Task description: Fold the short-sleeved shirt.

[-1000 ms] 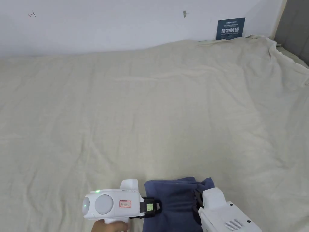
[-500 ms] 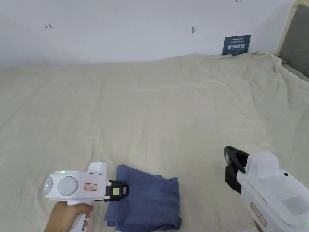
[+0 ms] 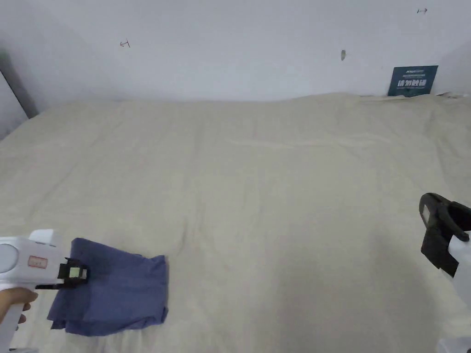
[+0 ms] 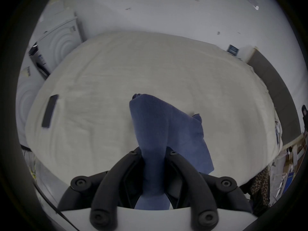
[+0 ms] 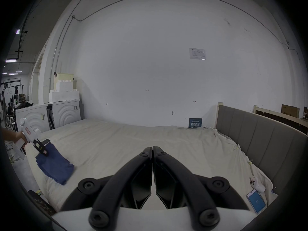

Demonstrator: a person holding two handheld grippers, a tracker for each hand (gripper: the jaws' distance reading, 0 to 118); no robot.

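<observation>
left gripper view puts us right at the left claw (image 4: 154, 153), and both jaws are clamped onto a bunched edge of the folded blue shirt (image 4: 160, 128), the cloth squeezed between them and running out ahead onto the bed (image 4: 116, 71). from the head view the left claw (image 3: 76, 274) bites the shirt (image 3: 115, 289) at its left edge, a hand (image 3: 14, 301) gripping the white handle below. the shirt lies as a compact folded bundle at the near left corner of the bed (image 3: 276, 184), its right part flat on the cream sheet, the gripped edge raised a little.

over to the right claw (image 5: 152, 148): in the right gripper view its jaws are pressed together tip to tip with nothing between them, held above the sheet. the head view has the right claw (image 3: 434, 220) at the far right edge, well apart from the shirt. beyond it, a grey padded headboard (image 5: 260, 134) runs along the right side, a phone (image 5: 256, 201) lies on the sheet near that corner, and a dark blue sign (image 3: 412, 80) leans against the white wall (image 3: 230, 46).
</observation>
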